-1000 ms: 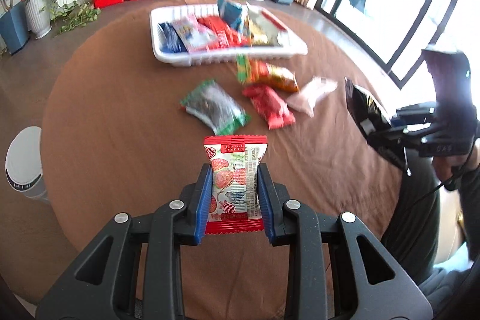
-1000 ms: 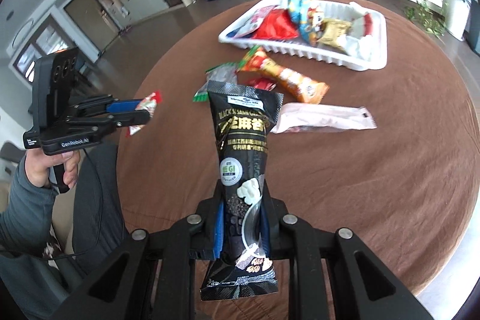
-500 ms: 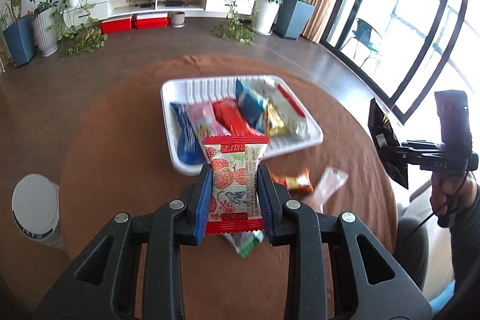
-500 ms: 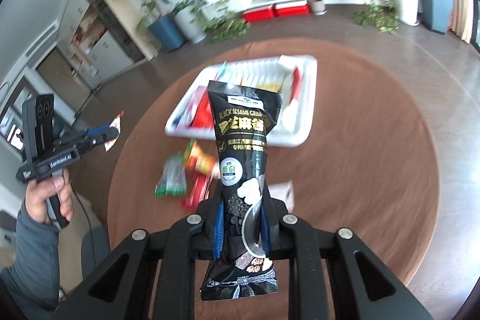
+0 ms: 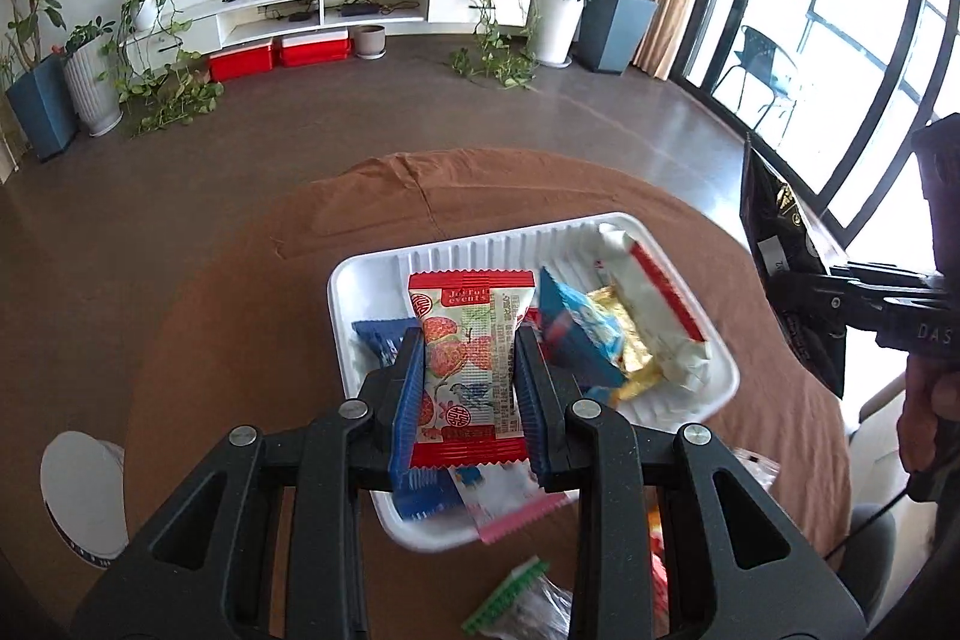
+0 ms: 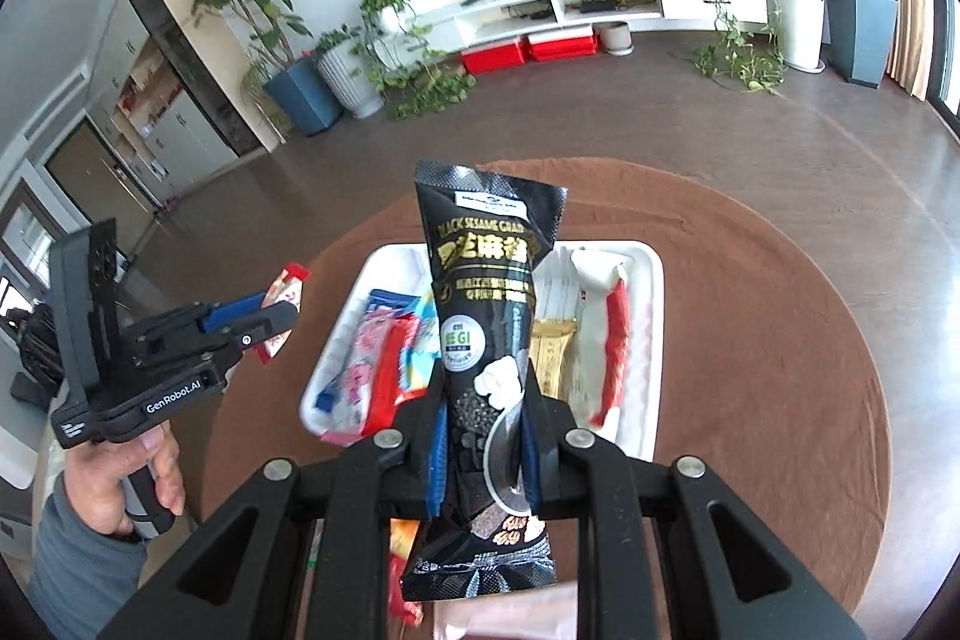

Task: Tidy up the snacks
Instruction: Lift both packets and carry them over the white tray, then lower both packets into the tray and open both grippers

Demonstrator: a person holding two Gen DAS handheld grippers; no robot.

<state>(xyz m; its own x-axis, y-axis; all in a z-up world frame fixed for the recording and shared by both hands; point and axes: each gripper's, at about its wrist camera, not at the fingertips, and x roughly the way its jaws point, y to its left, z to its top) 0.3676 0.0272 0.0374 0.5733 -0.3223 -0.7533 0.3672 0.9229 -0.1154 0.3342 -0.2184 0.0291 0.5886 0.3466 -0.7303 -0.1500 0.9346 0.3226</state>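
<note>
Both packets carried above the white ribbed plastic tray (image 5: 714,394) for dropping in: red-and-white strawberry-print candy packet (image 5: 471,370) clamped in left gripper (image 5: 468,388), tall black sesame snack pouch (image 6: 489,340) pinched in right gripper (image 6: 483,454).

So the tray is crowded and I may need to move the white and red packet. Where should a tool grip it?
Grip the white and red packet on its long sides, coming from above: it lies long and narrow along the tray's right wall, its top bare.

Snack packets (image 5: 606,340) in tray (image 5: 717,382) on table (image 6: 780,370)
</note>
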